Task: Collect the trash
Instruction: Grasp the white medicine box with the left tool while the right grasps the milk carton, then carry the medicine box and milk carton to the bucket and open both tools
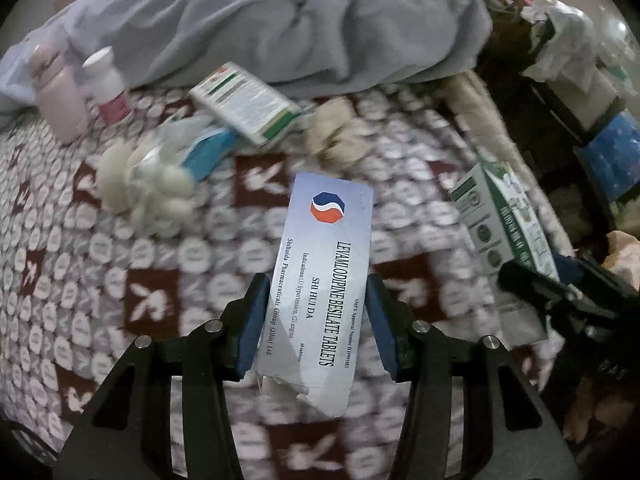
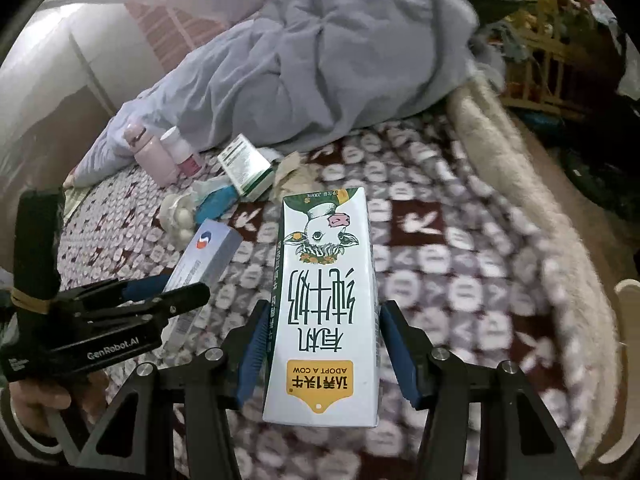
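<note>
Left wrist view: left tool (image 1: 316,328) clamps tablet box (image 1: 320,280); right tool (image 2: 320,354) grips milk carton (image 2: 326,300), bedspread (image 1: 120,280) blurred.

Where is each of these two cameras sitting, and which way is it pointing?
Left wrist: rides on the left gripper, looking down along its fingers at the tablet box it grips above the patterned blanket; the right gripper shows at the right edge.
Right wrist: rides on the right gripper, looking down at the milk carton it grips; the left gripper and a hand show at left.
Shared: both boxes, the blanket, the grey quilt, the pink bottle.
</note>
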`<state>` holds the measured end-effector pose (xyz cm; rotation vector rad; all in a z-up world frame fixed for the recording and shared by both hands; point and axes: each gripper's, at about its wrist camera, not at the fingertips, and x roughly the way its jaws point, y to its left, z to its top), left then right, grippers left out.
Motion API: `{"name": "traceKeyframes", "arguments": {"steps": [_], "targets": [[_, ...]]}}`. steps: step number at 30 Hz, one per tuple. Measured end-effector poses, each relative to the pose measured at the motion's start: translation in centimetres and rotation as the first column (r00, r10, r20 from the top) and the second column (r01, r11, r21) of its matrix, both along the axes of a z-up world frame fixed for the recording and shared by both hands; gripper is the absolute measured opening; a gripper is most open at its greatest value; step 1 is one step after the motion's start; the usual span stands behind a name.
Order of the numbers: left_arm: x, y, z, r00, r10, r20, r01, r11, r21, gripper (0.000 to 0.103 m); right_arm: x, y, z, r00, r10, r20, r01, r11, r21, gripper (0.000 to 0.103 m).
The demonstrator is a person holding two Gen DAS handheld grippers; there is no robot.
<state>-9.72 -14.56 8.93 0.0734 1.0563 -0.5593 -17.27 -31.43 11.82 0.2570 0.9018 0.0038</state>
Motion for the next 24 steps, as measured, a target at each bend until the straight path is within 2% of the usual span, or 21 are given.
{"name": "traceKeyframes", "arguments": {"steps": [15,24], "targets": [[-4.2,-10.7,3.7,0.987,-0.131,0.097,0.132,0.991,-0.004,0.047,-6.2,-8.2,2.0,0.983,-0.173,0.058,0.173,0.985,0.008,0.054],[-6.1,-16.0,4.5,0.973,-0.208,0.105,0.210,0.977,-0.017,0.047,-9.7,-12.7,2.6,0.959,-0.272,0.080,0.274,0.962,-0.006,0.054]]}}
